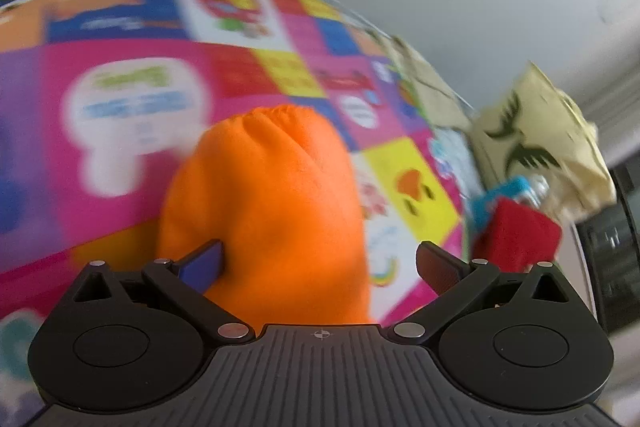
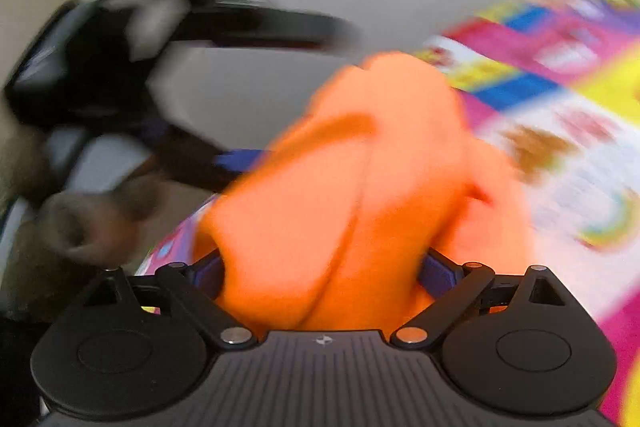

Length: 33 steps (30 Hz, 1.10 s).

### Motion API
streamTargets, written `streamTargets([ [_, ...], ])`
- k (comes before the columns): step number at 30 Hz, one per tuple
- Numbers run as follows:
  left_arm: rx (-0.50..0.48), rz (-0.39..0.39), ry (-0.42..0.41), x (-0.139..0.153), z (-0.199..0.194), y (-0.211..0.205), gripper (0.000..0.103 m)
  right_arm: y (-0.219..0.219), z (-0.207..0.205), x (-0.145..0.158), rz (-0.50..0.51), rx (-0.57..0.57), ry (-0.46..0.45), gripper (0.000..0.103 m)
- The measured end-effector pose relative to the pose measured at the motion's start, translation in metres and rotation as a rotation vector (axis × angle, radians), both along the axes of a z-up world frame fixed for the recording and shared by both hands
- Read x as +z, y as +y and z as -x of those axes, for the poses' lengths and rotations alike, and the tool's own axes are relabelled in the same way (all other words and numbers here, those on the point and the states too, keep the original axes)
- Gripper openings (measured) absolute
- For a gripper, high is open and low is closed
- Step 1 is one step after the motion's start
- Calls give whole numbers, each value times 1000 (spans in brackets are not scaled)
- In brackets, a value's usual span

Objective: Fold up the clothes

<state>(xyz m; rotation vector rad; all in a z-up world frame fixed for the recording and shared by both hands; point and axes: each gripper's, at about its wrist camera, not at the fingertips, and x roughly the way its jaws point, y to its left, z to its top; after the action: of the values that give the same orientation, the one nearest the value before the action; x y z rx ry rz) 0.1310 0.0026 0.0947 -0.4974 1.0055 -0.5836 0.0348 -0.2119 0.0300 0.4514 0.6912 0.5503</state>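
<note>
Bunching up between the fingers of both tools, the orange garment hung or lay over the bright patchwork mat and filled the middle of each wrist view. The left gripper stood spread wide: its left pad touched the cloth's near left edge, while the right finger stood well clear of the fabric, so it gripped nothing. The right gripper had cloth packed between both blue pads; I judged it to be holding the garment, though blur left the firmness of that pinch uncertain.

The fabric looked soft, light and limp, like fleece or thick jersey. It rounded into fat folds rather than sharp creases and gathered to a puckered end at the far side in the left view. Such cloth would probably sag and slide from a loose hold, so a pinch on a hem, a seam or a doubled edge should serve better than one on the middle of a bulge. How far the folding stood could not be told: the bundle fitted both a piece half folded and one merely gathered.

To the far right in the left view lay a cream bag and a red cloth. In the right view the other tool showed, blurred, at far left.
</note>
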Motion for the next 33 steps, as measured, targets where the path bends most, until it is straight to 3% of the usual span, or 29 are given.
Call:
streamTargets([
  [4, -96, 84, -41, 11, -6, -29, 102, -54, -8, -17, -106, -109, 81, 95],
  [6, -122, 132, -95, 22, -3, -30, 102, -58, -4, -10, -70, -106, 42, 95],
  [8, -93, 98, -172, 29, 2, -25, 102, -62, 1, -3, -34, -103, 2, 95],
  [11, -28, -116, -264, 21, 6, -29, 103, -68, 8, 7, 19, -99, -58, 96],
  [14, -52, -237, -216, -13, 4, -40, 103, -73, 14, 18, 74, -100, -119, 103],
  [19, -97, -191, -137, -50, 6, -44, 103, -70, -21, 68, 234, -267, -259, 103],
  [22, -101, -214, -177, -53, 10, -47, 103, -45, -76, 53, 407, -245, -159, 103],
  [24, -88, -234, -215, -48, 17, -42, 103, -20, -114, 17, 580, -200, -4, 103],
  [25, -78, -239, -232, -45, 22, -37, 103, -18, -121, 6, 588, -217, 9, 103],
  [29, -16, -155, -252, -34, 34, -3, 103, -37, -127, 1, 435, -234, 51, 103],
  [33, 24, -226, -230, -48, 32, 8, 103, -60, -99, 15, 296, -217, 55, 103],
])
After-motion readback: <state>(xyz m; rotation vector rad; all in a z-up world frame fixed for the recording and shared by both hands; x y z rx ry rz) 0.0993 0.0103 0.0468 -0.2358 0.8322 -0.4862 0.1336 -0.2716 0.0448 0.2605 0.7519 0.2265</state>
